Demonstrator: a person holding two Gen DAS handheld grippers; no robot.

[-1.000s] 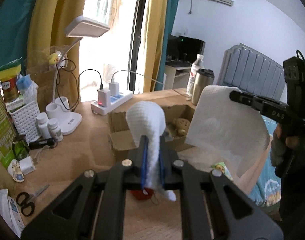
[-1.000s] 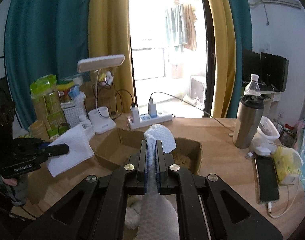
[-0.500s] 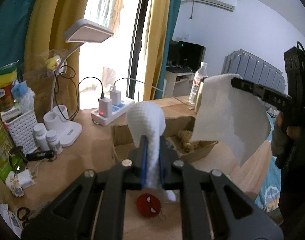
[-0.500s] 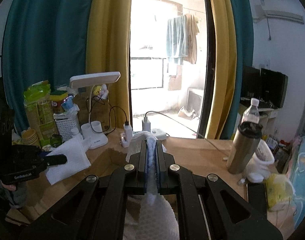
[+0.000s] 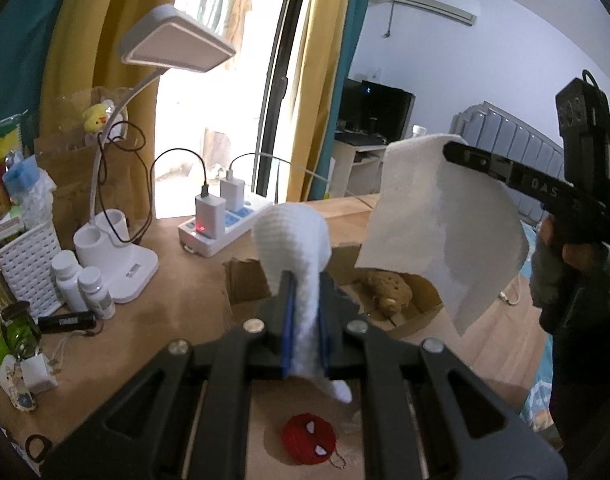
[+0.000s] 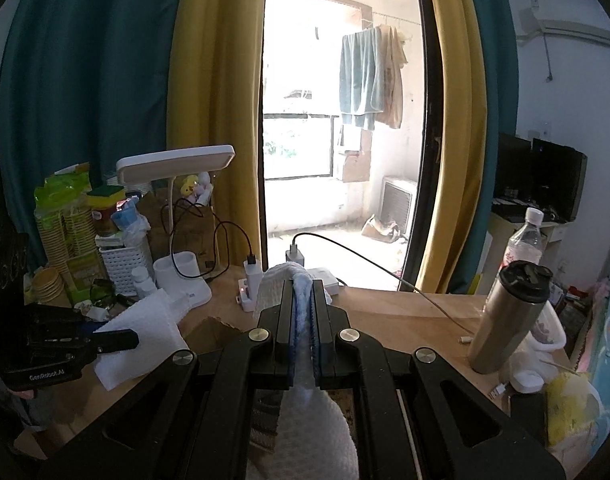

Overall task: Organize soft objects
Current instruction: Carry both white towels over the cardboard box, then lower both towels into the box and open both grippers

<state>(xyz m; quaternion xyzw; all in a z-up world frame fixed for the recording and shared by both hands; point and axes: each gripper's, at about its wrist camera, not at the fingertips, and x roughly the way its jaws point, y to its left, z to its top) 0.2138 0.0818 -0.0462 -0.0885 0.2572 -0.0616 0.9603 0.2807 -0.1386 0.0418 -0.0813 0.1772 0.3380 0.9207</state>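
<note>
Cloth is what both grippers hold: a white, waffle-textured cloth (image 5: 293,240) is pinched in the left gripper (image 5: 303,320), whose jaws are closed tight on it, so that one end bulges up and folds over above the fingertips while a short tail hangs out below, behind the jaws. In the left wrist view the same cloth, or its other end, spreads as a flat white sheet to the right, clamped at its upper corner by the right gripper (image 5: 457,150), which a person's hand (image 5: 573,248) carries; the sheet hangs free in the air above the cardboard box (image 5: 245,284). From the right wrist view the right gripper (image 6: 303,312) is likewise shut on the white cloth (image 6: 281,280), a fold rising over the fingertips and a wider mass hanging below toward the camera, and the left gripper (image 6: 121,338) shows at the left edge with a white corner of cloth caught in its tips. The open cardboard box sits on the wooden desk (image 5: 145,332), just beyond and below the left gripper, with a brown plush toy (image 5: 385,288) lying inside it. A small red round plush with white eyes (image 5: 309,438) lies on the desk beneath the left gripper, near the camera. A white desk lamp (image 5: 177,40), a power strip (image 5: 225,224) and a steel tumbler (image 6: 509,316) stand farther off.
</note>
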